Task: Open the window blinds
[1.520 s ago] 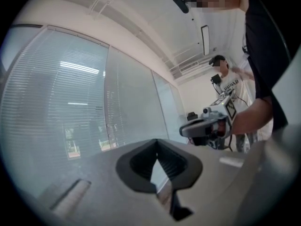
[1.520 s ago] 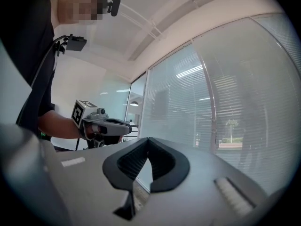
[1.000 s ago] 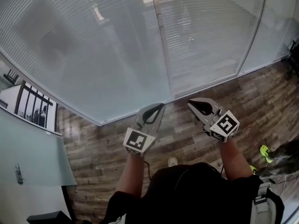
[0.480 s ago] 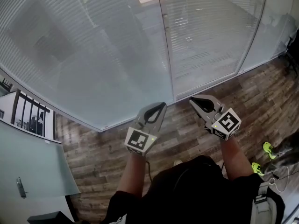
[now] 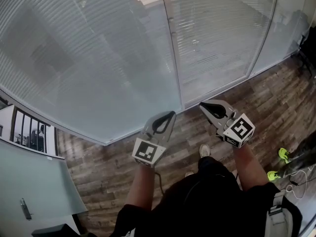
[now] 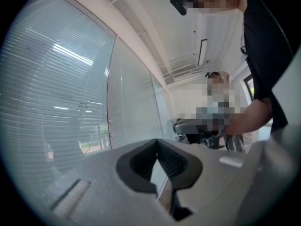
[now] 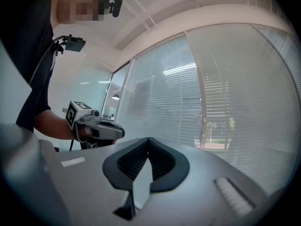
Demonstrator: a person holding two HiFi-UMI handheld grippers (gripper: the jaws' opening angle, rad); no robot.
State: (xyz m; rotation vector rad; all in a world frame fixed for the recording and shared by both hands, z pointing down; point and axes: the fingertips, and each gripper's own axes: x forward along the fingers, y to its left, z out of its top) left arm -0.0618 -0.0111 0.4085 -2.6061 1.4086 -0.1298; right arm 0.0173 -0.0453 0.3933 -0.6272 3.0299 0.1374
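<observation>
Ok — L gripper (image 5: 171, 114), R gripper (image 5: 202, 106) closed, blinds (image 5: 98, 58) untouched.

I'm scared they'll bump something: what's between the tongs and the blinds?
Nothing there: the head view shows only bare brown wooden floor between the grey left tongs, the right tongs and the white slatted window blinds.

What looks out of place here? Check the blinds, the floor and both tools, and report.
Nothing stands out. The blinds hang straight with slats closed and no visible damage, the wood floor shows no spill, and the left tool and right tool are shut and empty.
</observation>
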